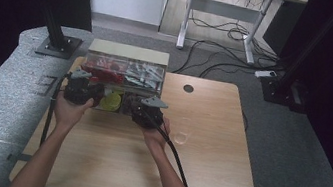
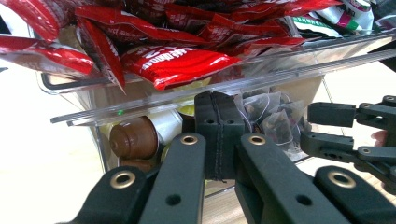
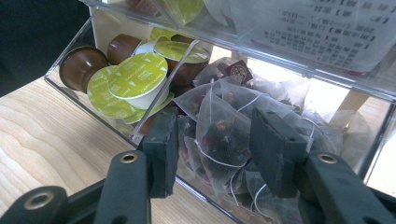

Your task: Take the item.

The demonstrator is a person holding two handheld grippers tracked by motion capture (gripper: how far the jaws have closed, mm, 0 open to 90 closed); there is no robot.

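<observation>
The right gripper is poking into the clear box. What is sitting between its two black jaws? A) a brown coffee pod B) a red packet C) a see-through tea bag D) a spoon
C: in the right gripper view, the right gripper stands open around a see-through tea bag in the clear box.

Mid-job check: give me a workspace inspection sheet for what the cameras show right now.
Surface: wooden table, mostly bare.
Job's things: clear organizer box; red packets up top, coffee capsules and tea bags in the open lower drawer.
Clutter: clear glass cup.
Grippers: left claw shut; right claw open around a tea bag.
Cables: black cable trailing from the right claw.
Surroundings: desk, floor cables.
</observation>
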